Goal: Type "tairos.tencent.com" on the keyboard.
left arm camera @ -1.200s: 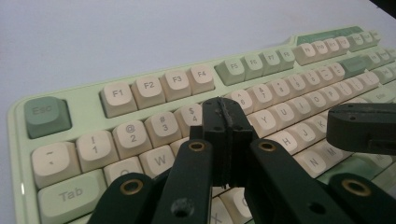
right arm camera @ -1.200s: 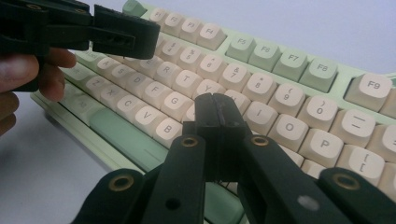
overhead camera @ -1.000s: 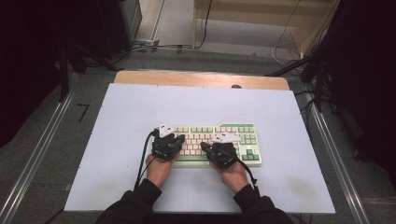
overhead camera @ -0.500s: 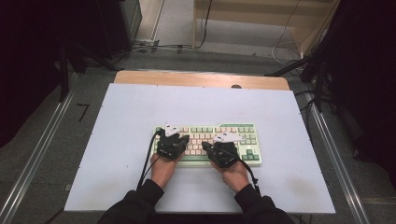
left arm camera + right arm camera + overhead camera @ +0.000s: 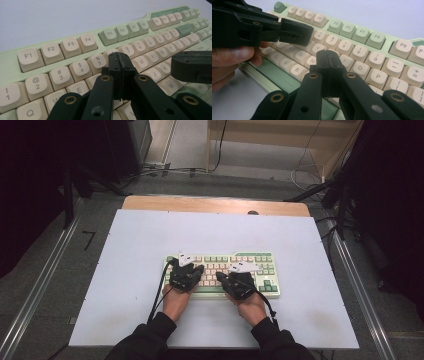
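Over the keyboard [image 5: 222, 272], left gripper [image 5: 192, 269] and right gripper [image 5: 223, 279], jaws pressed together, angled inward.

My left gripper [image 5: 121, 65] hides the keys around R and T on the keyboard [image 5: 75, 50]. My right gripper [image 5: 327, 65] covers keys near J. The keyboard's right end runs off the frame edge.

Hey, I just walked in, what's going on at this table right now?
A person sits at a white table with a two-jaw gripper in each hand, both held over a green and cream keyboard. The left gripper has its jaws pressed together above the number and letter rows, near the 5 and 6 keys. The right gripper is also shut, poised over the keys around H and I. Neither holds anything; it looks like typing with the closed tips.
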Tool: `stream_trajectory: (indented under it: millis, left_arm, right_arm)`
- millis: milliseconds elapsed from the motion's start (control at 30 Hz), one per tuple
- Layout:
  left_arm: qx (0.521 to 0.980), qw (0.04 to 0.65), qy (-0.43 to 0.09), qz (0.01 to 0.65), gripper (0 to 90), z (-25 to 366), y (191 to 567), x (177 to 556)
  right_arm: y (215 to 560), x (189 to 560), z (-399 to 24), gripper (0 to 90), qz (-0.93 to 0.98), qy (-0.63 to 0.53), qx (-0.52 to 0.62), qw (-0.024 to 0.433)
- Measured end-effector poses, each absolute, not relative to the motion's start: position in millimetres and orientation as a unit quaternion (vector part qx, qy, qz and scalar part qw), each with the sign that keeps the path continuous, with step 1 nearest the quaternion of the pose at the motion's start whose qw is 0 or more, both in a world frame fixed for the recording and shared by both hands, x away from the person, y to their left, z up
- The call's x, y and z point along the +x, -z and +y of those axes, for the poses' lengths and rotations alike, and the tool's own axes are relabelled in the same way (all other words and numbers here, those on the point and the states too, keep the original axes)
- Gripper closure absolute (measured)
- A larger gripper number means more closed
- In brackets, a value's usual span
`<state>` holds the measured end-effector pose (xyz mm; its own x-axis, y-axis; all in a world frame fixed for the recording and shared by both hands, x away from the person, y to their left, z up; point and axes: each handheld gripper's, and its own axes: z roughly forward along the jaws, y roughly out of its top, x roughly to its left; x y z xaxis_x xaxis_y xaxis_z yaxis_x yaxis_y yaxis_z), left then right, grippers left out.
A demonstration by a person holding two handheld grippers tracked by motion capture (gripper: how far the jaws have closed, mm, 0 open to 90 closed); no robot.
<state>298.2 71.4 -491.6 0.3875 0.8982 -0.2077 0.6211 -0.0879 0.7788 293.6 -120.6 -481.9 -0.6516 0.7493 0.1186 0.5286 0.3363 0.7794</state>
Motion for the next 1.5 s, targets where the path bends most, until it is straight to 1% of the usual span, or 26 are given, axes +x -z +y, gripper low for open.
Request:
stream_trajectory:
  millis: [167, 433, 1500]
  left_arm:
    - [0.725, 0.413, -0.163, 0.526, 90.0, 70.1, 493.4, 298.6]
    - [0.714, 0.432, -0.17, 0.524, 90.0, 74.7, 483.5, 293.9]
    - [0.698, 0.435, -0.178, 0.54, 90.0, 101.2, 478.4, 282.8]
  right_arm:
    - [481.5, 293.5, -121.0, 87.3, 0.805, -0.419, 0.397, 0.132]
    - [480.4, 293.2, -121.8, 87.3, 0.805, -0.421, 0.396, 0.132]
    - [480.1, 289.7, -136.1, 87.2, 0.805, -0.414, 0.402, 0.137]
